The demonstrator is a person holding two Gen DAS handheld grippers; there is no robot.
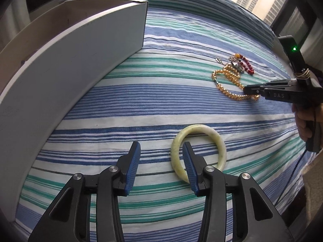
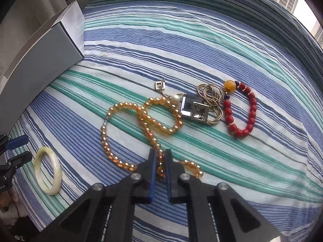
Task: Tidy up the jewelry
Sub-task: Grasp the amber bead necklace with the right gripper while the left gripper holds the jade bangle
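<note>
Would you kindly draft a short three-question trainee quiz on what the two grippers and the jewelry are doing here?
1. True or false: the right gripper is closed on the amber bead strand.
2. Which piece sits nearest the left gripper: A) red bead bracelet, B) jade bangle, C) square crystal pendant?
3. Fill in: the jewelry lies on a striped ____.

Key: 1 true; 2 B; 3 bedsheet.

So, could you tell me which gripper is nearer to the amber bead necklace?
The right gripper: its fingers are nearly closed around a strand of the amber bead necklace. The left gripper is open, well away from it, straddling the rim of the jade bangle.
</note>
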